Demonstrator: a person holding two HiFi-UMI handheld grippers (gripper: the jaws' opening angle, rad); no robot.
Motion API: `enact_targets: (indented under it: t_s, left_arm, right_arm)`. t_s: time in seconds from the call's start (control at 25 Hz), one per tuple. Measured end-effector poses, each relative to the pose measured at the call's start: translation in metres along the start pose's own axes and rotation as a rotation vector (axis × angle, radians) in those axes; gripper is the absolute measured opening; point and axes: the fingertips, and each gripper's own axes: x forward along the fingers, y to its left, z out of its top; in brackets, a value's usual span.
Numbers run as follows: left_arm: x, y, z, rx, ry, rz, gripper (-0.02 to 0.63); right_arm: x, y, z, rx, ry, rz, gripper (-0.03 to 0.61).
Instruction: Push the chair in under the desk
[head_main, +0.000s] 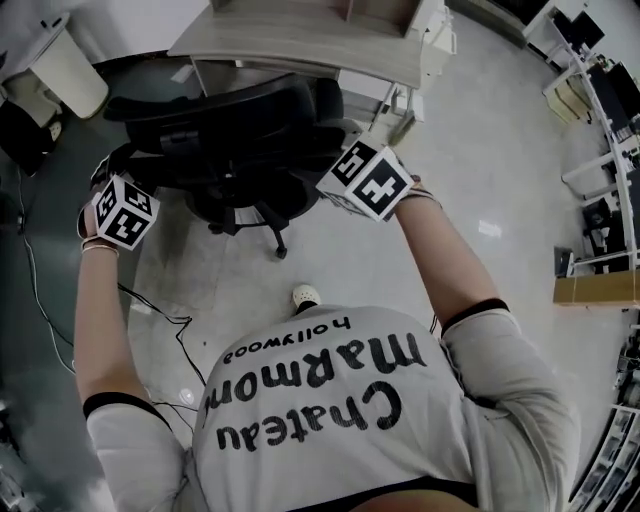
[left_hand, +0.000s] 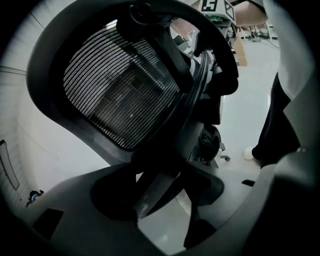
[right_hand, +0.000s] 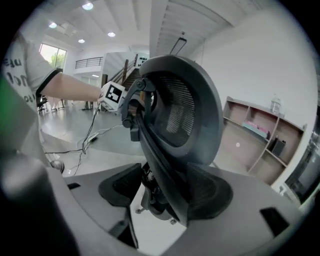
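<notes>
One chair (head_main: 235, 130) stands at twelve o'clock from the person, just before one desk (head_main: 290, 40). Two grippers flank its backrest, left gripper (left_hand: 160, 200) at nine and right gripper (right_hand: 160, 195) at three, each with jaws apart astride the backrest's rim.

We wear a pale T-shirt (head_main: 330, 420) with dark lettering and dark-edged short sleeves (head_main: 480, 312), plus a light shoe (head_main: 305, 296). Our grey left gripper (left_hand: 160, 192) and right gripper (right_hand: 165, 192) each carry a black-and-white marker cube (head_main: 125, 212).
</notes>
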Motion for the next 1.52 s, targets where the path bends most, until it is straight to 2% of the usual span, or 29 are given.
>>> enact_targets:
  t_s: [0.08, 0.28, 0.52, 0.76, 0.92, 1.04, 1.16, 1.28, 1.36, 1.44, 1.52]
  left_arm:
    - [0.005, 0.002, -0.001, 0.003, 0.001, 0.001, 0.270]
    - [0.015, 0.010, -0.004, -0.001, 0.018, -0.009, 0.275]
    - [0.018, 0.024, -0.011, -0.011, 0.022, -0.001, 0.281]
    - [0.030, 0.040, -0.024, 0.003, 0.004, -0.018, 0.284]
    - [0.037, 0.054, -0.031, 0.028, -0.013, -0.033, 0.284]
    - [0.042, 0.058, -0.035, 0.046, -0.041, -0.047, 0.284]
    - [0.045, 0.067, -0.040, 0.075, -0.090, -0.055, 0.284]
    - [0.050, 0.075, -0.046, 0.101, -0.133, -0.058, 0.284]
    - [0.053, 0.081, -0.051, 0.115, -0.146, -0.059, 0.284]
    - [0.057, 0.088, -0.055, 0.127, -0.156, -0.057, 0.284]
    - [0.062, 0.094, -0.059, 0.138, -0.165, -0.059, 0.284]
  right_arm:
    - [0.003, 0.005, -0.003, -0.042, 0.025, 0.040, 0.273]
    - [0.007, 0.005, 0.000, -0.044, 0.037, 0.129, 0.273]
    - [0.014, 0.004, 0.012, -0.085, 0.010, 0.100, 0.272]
    - [0.029, 0.010, 0.025, -0.033, 0.034, 0.117, 0.265]
    - [0.038, 0.011, 0.035, -0.018, 0.030, 0.046, 0.264]
    - [0.043, 0.011, 0.041, -0.001, 0.041, -0.029, 0.239]
    - [0.053, 0.016, 0.046, 0.007, 0.084, -0.090, 0.267]
    - [0.062, 0.022, 0.051, 0.040, 0.124, -0.115, 0.281]
    - [0.065, 0.024, 0.057, 0.081, 0.115, -0.131, 0.267]
    - [0.070, 0.024, 0.065, 0.105, 0.099, -0.182, 0.238]
    - [0.077, 0.025, 0.069, 0.077, 0.113, -0.254, 0.249]
